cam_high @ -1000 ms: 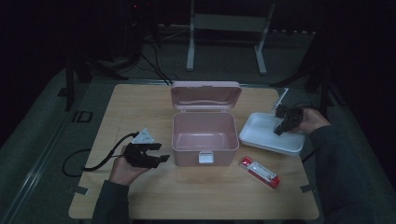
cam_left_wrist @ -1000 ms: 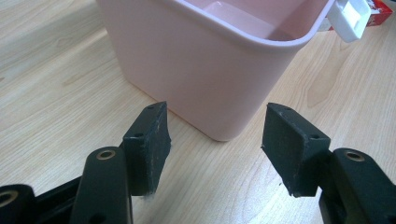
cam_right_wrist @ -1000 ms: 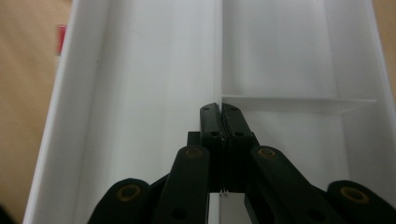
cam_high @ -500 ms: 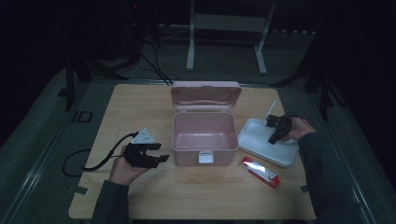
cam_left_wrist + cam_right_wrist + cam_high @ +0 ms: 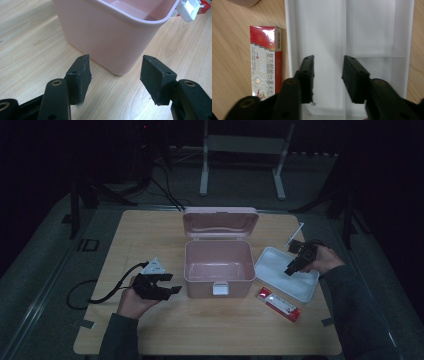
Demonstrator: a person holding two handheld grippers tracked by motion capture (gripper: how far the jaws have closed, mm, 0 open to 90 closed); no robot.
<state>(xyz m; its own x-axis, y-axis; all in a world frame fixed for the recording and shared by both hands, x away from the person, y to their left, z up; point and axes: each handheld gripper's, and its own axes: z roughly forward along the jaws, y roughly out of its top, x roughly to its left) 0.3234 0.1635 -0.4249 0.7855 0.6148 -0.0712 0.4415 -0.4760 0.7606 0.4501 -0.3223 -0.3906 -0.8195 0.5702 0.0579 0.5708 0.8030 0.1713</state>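
Note:
An open pink box (image 5: 217, 267) stands mid-table with its lid (image 5: 220, 221) tipped back. My left gripper (image 5: 173, 289) rests open just left of it; in the left gripper view the jaws (image 5: 117, 75) face the box's near corner (image 5: 112, 32), apart from it. My right gripper (image 5: 292, 268) hangs low over the white tray (image 5: 272, 265) to the right of the box. Its jaws (image 5: 328, 75) have just been opening and stand apart over the tray's floor (image 5: 372, 30), with nothing pressed between the pads. A red carton (image 5: 265, 60) lies beside the tray.
The red carton (image 5: 278, 304) lies in front of the tray, near the table's front right. A thin white strip (image 5: 295, 234) sits behind the tray. The box's white latch (image 5: 188, 10) hangs at its front. Bare wood stretches left of and in front of the box.
The right hand has come left and down from the tray's far right side to low over the tray, and its jaws now stand apart. The left hand has stayed put.

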